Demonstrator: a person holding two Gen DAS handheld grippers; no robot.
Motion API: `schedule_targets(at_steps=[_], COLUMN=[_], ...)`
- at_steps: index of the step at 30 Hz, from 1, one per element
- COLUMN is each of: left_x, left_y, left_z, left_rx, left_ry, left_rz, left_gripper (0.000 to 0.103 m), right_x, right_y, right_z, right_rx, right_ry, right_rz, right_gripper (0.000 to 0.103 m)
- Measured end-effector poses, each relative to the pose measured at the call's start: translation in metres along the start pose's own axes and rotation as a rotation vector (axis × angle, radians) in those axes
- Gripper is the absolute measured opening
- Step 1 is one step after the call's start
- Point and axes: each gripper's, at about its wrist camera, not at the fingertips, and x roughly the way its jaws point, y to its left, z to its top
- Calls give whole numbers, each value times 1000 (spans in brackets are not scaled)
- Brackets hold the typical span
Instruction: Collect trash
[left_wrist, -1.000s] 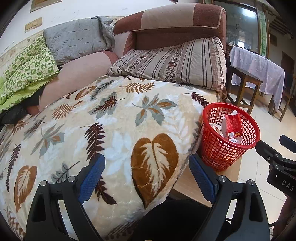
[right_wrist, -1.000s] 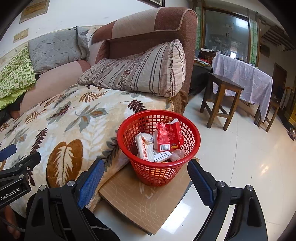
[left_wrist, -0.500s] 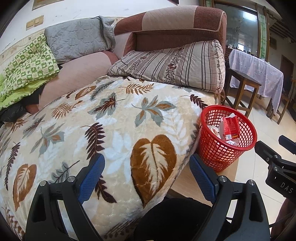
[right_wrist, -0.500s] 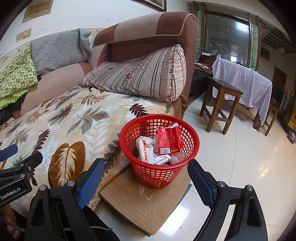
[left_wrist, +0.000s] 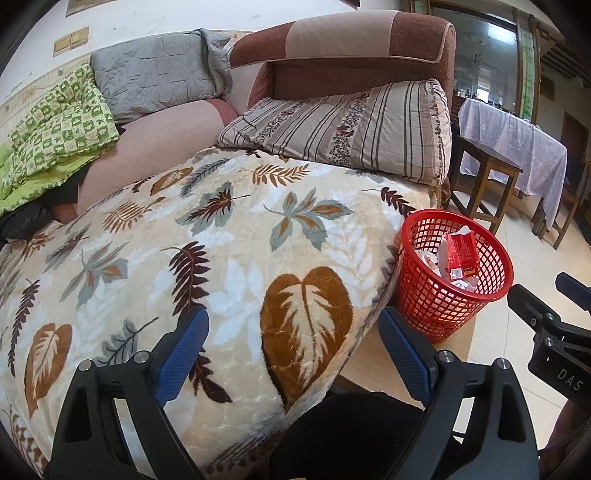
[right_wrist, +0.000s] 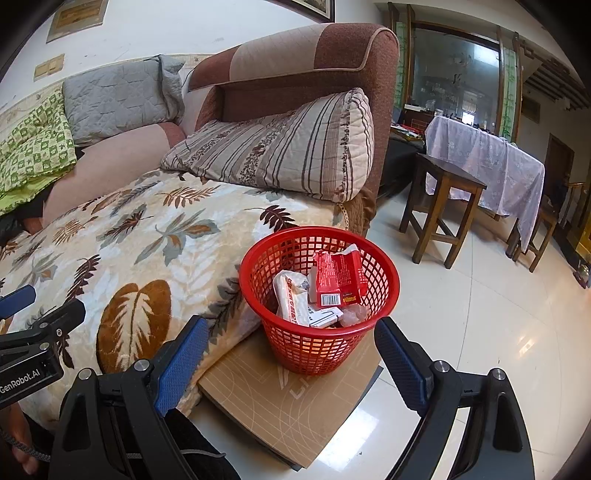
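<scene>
Both jaws gaping and empty, the right gripper (right_wrist: 288, 360) faces the red basket (right_wrist: 319, 295) of wrappers straight ahead between its fingers, while from the left gripper (left_wrist: 293, 354) it lies off to the right.

Readable stuff was pretty thin. The left gripper (right_wrist: 22, 365) body, seen at the left edge of the right wrist view, said "GenRobot.AI". The right gripper (left_wrist: 561, 373) housing showed "DAS" in the left wrist view. Inside the red basket (right_wrist: 319, 347), the red carton (right_wrist: 338, 277) had a barcode, its print too small to read.
</scene>
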Motion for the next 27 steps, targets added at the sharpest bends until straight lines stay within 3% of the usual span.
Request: schedule_targets(at_steps=[27], left_x=[2], left_y=[-2], left_z=[1], left_rx=[6], left_ry=[-2], left_rz=[28], left_gripper=[93], right_x=[3], right_y=[-1], right_z=[-1], right_rx=[-1], right_ry=[5], right_rz=[2], right_gripper=[94])
